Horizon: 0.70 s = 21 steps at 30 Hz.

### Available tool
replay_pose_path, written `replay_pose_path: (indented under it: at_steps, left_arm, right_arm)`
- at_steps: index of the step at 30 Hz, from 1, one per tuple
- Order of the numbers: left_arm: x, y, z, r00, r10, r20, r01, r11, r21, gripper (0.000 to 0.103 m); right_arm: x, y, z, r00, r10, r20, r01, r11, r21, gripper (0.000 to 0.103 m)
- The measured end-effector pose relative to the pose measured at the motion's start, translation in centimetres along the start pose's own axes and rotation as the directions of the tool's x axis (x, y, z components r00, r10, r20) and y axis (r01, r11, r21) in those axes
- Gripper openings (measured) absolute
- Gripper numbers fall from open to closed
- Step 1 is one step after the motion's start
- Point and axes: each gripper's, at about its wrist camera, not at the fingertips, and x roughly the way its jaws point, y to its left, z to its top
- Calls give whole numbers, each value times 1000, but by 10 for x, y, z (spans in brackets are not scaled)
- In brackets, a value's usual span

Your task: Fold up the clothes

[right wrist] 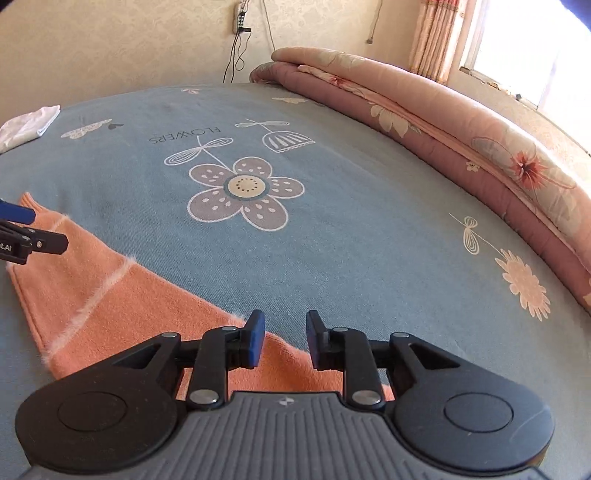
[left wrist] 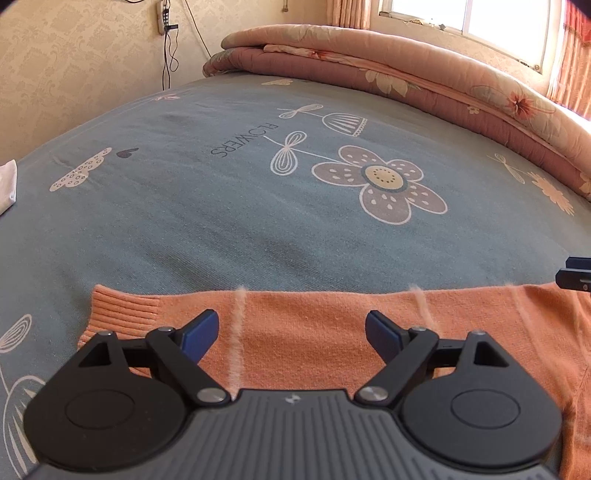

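An orange knit sweater (left wrist: pixel 314 332) with thin fuzzy white stripes lies flat on the blue flowered bedsheet (left wrist: pixel 221 206). Its ribbed cuff (left wrist: pixel 122 306) shows at the left. My left gripper (left wrist: pixel 291 332) is wide open just above the sweater, holding nothing. In the right wrist view the sweater (right wrist: pixel 122 295) runs from the left to under my right gripper (right wrist: pixel 286 338), which is partly open and empty over the sweater's far edge. The left gripper's fingers (right wrist: pixel 33 236) show at the left edge. The right gripper's tip (left wrist: pixel 576 275) shows at the right edge of the left wrist view.
A folded pink floral quilt (left wrist: pixel 424 77) lies along the far right side of the bed, under a window (left wrist: pixel 461 18). A white cloth (right wrist: pixel 29 122) lies at the bed's far left. Cables (left wrist: pixel 168 48) hang on the wall behind.
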Motion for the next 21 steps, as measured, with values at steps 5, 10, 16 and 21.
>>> replay_pose_path:
  at_steps: [5, 10, 16, 21]
  left_arm:
    - [-1, -1, -1, 1000, 13, 2, -13, 1000, 7, 87]
    - [1, 1, 0, 1000, 20, 4, -20, 1000, -9, 87]
    - [2, -6, -1, 1000, 24, 1, -24, 999, 23, 87]
    - [0, -11, -2, 1000, 10, 3, -10, 999, 48, 87]
  right_arm:
    - [-12, -18, -28, 995, -60, -78, 69, 991, 116, 43]
    - [25, -46, -48, 992, -59, -114, 91, 948, 304, 43]
    - [49, -69, -36, 998, -53, -26, 59, 902, 428, 47]
    - [-1, -67, -42, 990, -139, -29, 140, 925, 353, 52]
